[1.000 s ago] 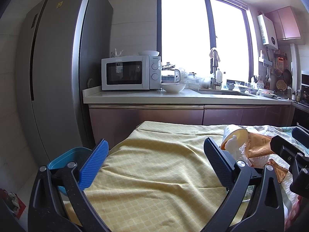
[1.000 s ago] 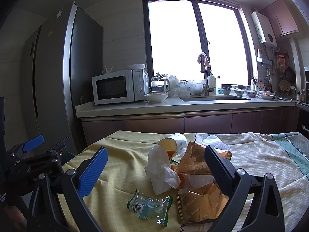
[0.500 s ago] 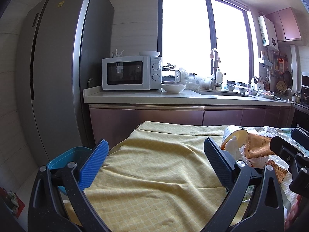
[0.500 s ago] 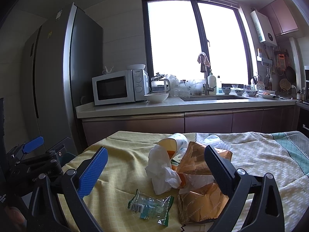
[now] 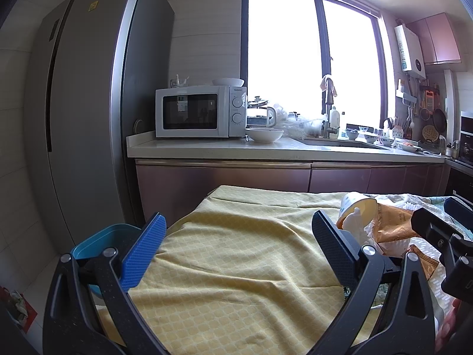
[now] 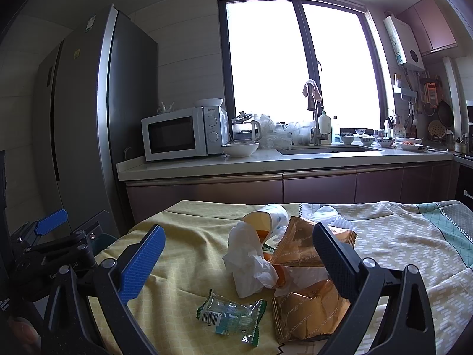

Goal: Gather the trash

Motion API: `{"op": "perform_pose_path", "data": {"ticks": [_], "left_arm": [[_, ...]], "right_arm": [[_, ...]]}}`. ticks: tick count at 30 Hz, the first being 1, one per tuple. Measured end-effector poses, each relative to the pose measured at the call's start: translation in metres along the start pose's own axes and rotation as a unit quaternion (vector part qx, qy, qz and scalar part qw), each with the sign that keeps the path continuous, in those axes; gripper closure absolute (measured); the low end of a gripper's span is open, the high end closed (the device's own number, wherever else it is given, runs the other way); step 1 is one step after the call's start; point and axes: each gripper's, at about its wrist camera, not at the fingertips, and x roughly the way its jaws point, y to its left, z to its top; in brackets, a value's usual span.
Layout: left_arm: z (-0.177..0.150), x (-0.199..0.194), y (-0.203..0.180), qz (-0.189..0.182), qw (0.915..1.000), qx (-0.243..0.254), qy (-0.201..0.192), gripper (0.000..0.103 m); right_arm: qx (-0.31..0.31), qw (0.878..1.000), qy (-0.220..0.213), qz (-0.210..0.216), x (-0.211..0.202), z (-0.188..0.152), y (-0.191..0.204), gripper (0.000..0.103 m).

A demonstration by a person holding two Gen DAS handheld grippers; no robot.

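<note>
Both grippers hold their jaws wide apart and empty, the right gripper (image 6: 236,254) above a heap of trash, white tissue (image 6: 248,260), tipped paper cup (image 6: 267,219), 2 copper snack bags (image 6: 307,310) and clear wrapper (image 6: 230,315), on a yellow tablecloth (image 6: 183,260), the left gripper (image 5: 236,248) over bare cloth beside a blue bin (image 5: 97,242).

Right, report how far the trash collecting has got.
Nothing looks collected yet. Both the left gripper and right gripper hang open and empty. The paper cup, crumpled tissue, two gold snack bags and clear wrapper lie on the tablecloth. The blue bin waits left.
</note>
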Motion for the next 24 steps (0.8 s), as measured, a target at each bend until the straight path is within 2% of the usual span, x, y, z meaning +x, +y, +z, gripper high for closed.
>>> {"op": "perform_pose_path", "data": {"ticks": [24], "left_arm": [[-0.004, 0.003, -0.010, -0.020, 0.9997, 0.012, 0.011, 0.006]], "right_arm": [[0.003, 1.000, 0.010, 0.009, 0.002, -0.001, -0.006, 0.007]]}}
